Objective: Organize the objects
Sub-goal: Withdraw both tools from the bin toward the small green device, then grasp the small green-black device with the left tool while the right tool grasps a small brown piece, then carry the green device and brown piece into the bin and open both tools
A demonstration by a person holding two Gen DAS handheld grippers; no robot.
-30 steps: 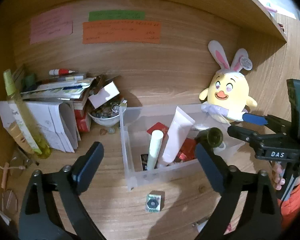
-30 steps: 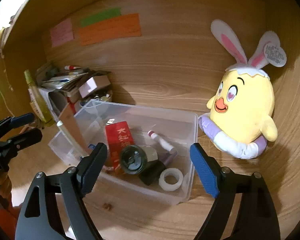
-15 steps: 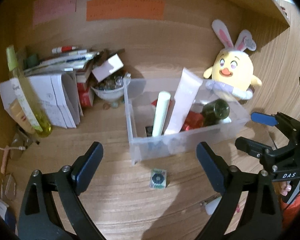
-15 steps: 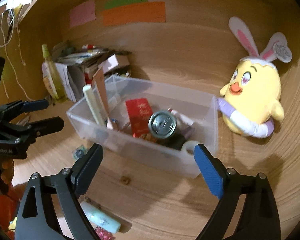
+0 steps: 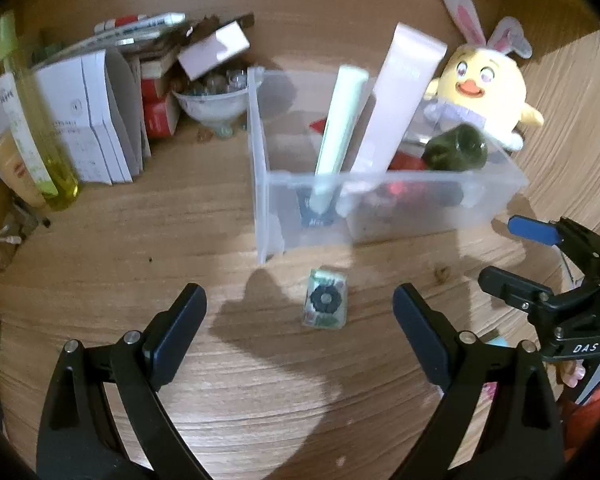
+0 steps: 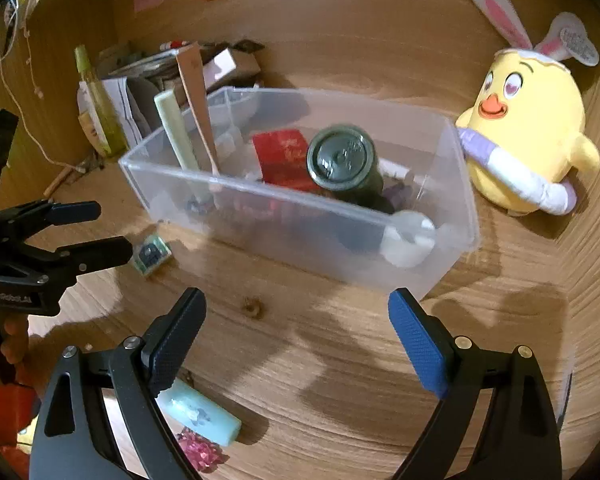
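Left gripper [image 5: 300, 316] tilts down over the wooden desk [image 5: 140, 240], jaws wide and empty, a small blurred packet [image 5: 326, 302] between them. Right gripper [image 6: 296, 320], equally wide and empty, faces the clear bin [image 6: 300, 236]; its contents blur behind the wall.

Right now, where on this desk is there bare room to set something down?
Bare wood lies between the bin and the paper stack, and in front of the small packet. It is crowded inside the bin, around the bowl, and by the blue tube at the near edge.
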